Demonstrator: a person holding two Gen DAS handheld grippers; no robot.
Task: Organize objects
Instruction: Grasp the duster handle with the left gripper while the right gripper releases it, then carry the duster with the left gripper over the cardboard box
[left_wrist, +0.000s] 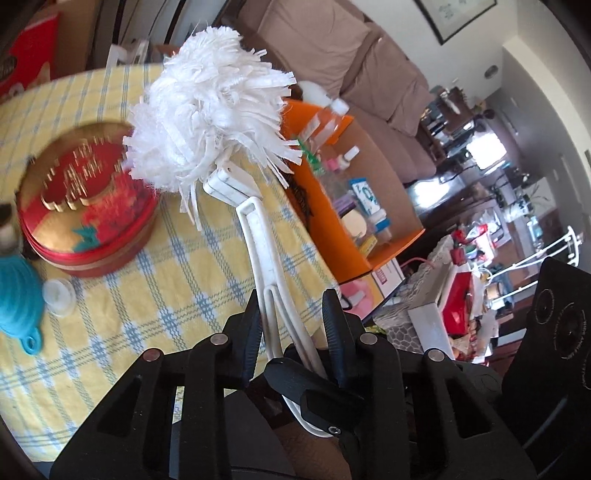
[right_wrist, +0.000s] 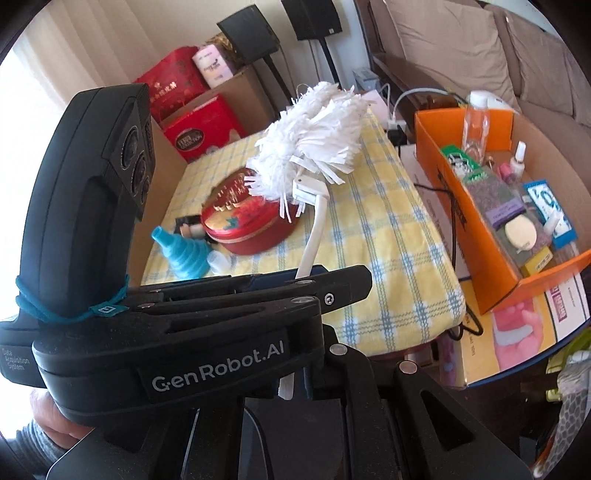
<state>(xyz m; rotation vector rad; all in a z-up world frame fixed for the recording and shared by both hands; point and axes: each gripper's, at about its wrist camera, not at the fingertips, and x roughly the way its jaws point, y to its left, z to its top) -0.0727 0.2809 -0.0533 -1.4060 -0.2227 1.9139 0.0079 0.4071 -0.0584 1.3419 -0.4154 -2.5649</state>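
Above the counter (right_wrist: 369, 229) you hold the duster (left_wrist: 210, 110) raised by its white handle, left tool (left_wrist: 291, 332) clamped on it and right tool (left_wrist: 317, 398) clenched lower down, apparently to carry it toward the orange box (right_wrist: 461, 206).

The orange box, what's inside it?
The orange box holds a clear bottle, nail polish bottles, a blue-and-white packet and a round pad; whatever lies beneath them is hidden.
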